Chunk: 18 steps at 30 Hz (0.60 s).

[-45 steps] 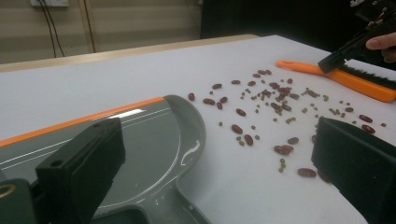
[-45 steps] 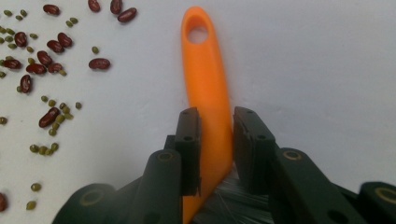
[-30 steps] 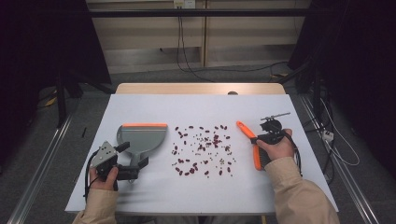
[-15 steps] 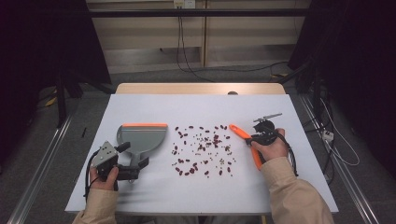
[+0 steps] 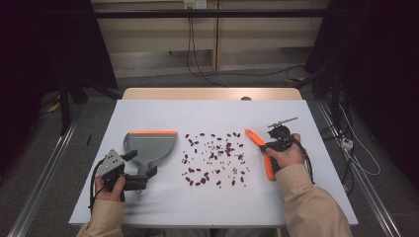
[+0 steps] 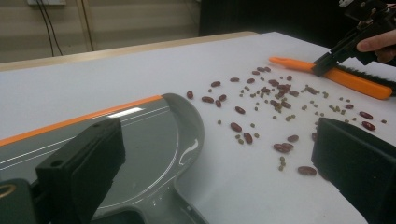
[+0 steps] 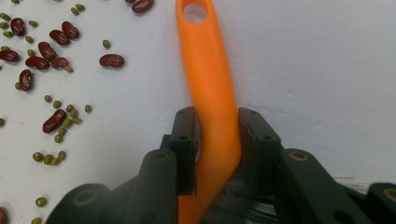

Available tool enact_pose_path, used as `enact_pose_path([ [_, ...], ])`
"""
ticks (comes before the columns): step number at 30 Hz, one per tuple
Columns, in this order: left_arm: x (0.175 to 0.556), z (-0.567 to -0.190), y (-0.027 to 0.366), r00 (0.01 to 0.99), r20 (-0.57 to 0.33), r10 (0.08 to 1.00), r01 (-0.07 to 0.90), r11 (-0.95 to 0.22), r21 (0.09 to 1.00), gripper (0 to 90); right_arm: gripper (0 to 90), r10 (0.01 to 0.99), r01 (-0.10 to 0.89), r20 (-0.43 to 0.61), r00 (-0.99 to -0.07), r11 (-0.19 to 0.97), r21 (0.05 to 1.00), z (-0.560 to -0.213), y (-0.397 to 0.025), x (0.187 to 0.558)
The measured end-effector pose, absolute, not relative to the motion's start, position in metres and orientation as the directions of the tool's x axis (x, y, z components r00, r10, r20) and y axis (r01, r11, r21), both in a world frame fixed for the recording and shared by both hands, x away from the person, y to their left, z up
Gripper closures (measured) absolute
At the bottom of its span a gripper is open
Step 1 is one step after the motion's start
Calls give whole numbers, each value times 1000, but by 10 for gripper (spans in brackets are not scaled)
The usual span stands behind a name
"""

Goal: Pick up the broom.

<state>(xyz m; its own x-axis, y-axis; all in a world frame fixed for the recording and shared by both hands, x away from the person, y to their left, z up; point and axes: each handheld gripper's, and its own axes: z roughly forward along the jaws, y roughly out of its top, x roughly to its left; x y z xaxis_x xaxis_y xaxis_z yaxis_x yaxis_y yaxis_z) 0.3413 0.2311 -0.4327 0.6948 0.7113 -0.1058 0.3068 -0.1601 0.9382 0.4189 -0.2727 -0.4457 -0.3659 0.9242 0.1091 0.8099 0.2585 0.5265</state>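
Three cameras: one fixed overhead, one riding each gripper.
High view looked forward and down over the whole table (image 5: 148, 212). Left gripper view sat low, close, facing across the beans (image 6: 261, 107) toward the orange brush (image 6: 345, 77) upper right. Right gripper view looked steeply down, very near, sharing brush (image 7: 210, 93) and beans (image 7: 51, 51).

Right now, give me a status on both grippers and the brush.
Right gripper shut on orange brush. Left gripper open around dustpan handle. Beans scattered between them, nothing blocking.
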Motion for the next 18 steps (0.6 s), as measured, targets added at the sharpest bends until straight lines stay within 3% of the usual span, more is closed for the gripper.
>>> enact_pose_path([
  [9, 341, -432, 230, 695, -104, 711, 306, -162, 938, 25, 699, 924, 804, 139, -356, 228, 549, -443, -281, 421],
  [18, 340, -426, 225, 700, -118, 705, 308, -148, 940, 29, 738, 912, 681, 165, -376, 151, 716, -415, -296, 403],
])
